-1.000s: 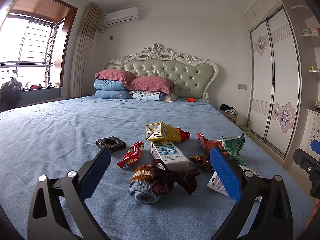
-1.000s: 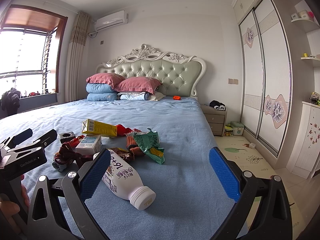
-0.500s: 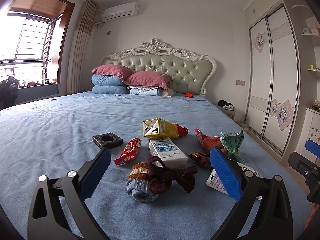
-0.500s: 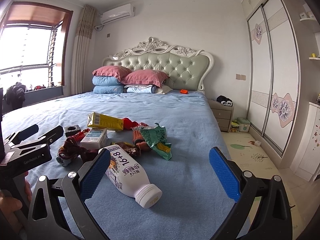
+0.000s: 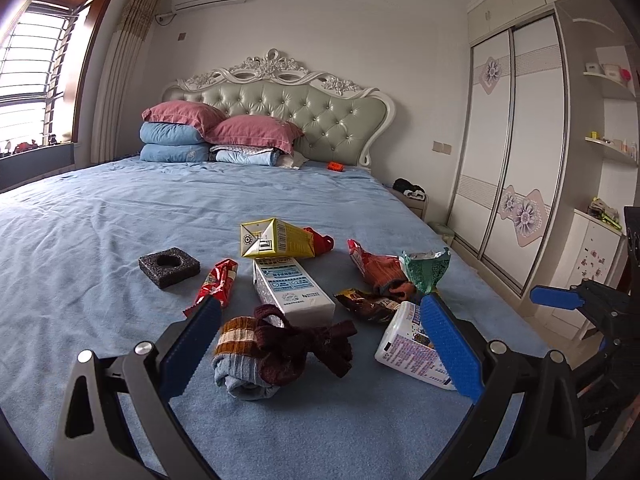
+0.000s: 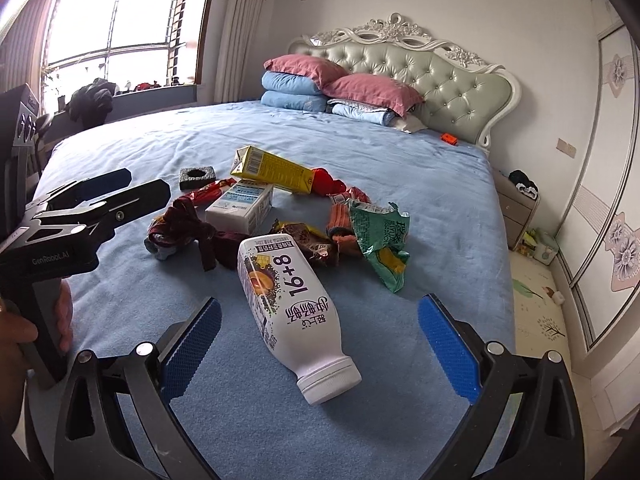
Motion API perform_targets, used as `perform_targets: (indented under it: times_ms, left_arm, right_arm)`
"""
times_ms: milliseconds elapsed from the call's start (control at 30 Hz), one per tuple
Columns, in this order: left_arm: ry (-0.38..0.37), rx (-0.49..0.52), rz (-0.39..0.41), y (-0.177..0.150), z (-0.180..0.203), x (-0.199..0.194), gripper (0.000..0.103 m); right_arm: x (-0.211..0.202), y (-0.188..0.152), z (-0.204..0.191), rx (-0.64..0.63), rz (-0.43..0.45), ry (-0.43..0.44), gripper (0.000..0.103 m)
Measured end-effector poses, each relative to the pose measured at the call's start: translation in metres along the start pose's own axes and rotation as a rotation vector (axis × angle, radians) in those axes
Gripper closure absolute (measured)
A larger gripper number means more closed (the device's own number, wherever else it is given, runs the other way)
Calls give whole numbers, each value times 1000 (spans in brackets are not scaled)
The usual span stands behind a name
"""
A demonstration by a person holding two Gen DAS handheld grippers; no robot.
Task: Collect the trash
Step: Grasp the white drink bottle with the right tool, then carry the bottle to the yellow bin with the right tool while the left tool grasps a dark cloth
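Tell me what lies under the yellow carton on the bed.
The yellow carton leans with one end on the white and blue carton, and a red wrapper pokes out from behind it. How far the wrapper reaches beneath is hidden.

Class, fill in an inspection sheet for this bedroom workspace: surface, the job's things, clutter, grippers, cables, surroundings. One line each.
Surface: blue bedsheet, wrinkled.
Job's things: white bottle on its side; yellow carton leaning on the white carton; green wrapper, red wrapper and brown wrapper lying loose.
Clutter: bundled socks; black foam block; orange sock.
Grippers: left gripper open, over the socks; right gripper open, around the bottle's cap end, not gripping.
Cables: nothing seen.
Surroundings: pillows, headboard, wardrobe, window.
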State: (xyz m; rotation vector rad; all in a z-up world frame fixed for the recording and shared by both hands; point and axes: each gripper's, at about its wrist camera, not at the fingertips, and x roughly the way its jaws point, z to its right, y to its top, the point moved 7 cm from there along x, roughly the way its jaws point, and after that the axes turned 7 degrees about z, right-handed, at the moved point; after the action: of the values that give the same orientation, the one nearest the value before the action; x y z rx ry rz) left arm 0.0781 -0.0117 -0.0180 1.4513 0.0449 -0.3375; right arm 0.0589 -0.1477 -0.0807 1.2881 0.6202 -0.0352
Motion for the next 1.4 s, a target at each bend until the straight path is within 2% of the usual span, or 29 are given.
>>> perform_targets:
  times_ms: [100,167,267,433,500,600,667,833,1100,1200,1267,1400]
  left_arm:
    - [-34,19,-50,-1,1,6,4]
    - [-52,51,-83,-3,2,10,4]
    - [-77,126,-130,-7,3,15,4]
    - [-108,280,-198,-15,10,24,4]
    - [-117,325,-218,-17,12,29,4]
    - [-138,380,-244,-18,17,35,4]
    - [-151,413,-258,-19,20,39,4]
    - [-202,411,-330,-21,20,53,4]
    - [-273,417,-436,-27,13,67,6]
    - [-254,491,-474,-36,15,71,15]
    - [-238,540,-505,-43,16,74,35]
    - [-249,546,-549,-48,16,75,57]
  right_arm:
    - [11,-1,-1,-30,-51,47,9]
    - [18,-2,-4,-51,-83,77,13]
    - [29,-5,-10,-84,-133,134,22]
    - [47,-7,-15,-106,-198,185,23]
    - [54,-10,-18,-104,-221,203,35]
    - [65,-15,-20,-97,-256,219,46]
    - [67,-17,-18,-94,-261,210,47]
    - [63,-15,-9,-28,-261,236,48]
    - [51,-13,10,35,-250,229,49]
    - [48,-13,14,53,-247,230,49]
    - [47,-13,16,63,-245,229,49]
    - [47,-14,16,71,-241,233,49]
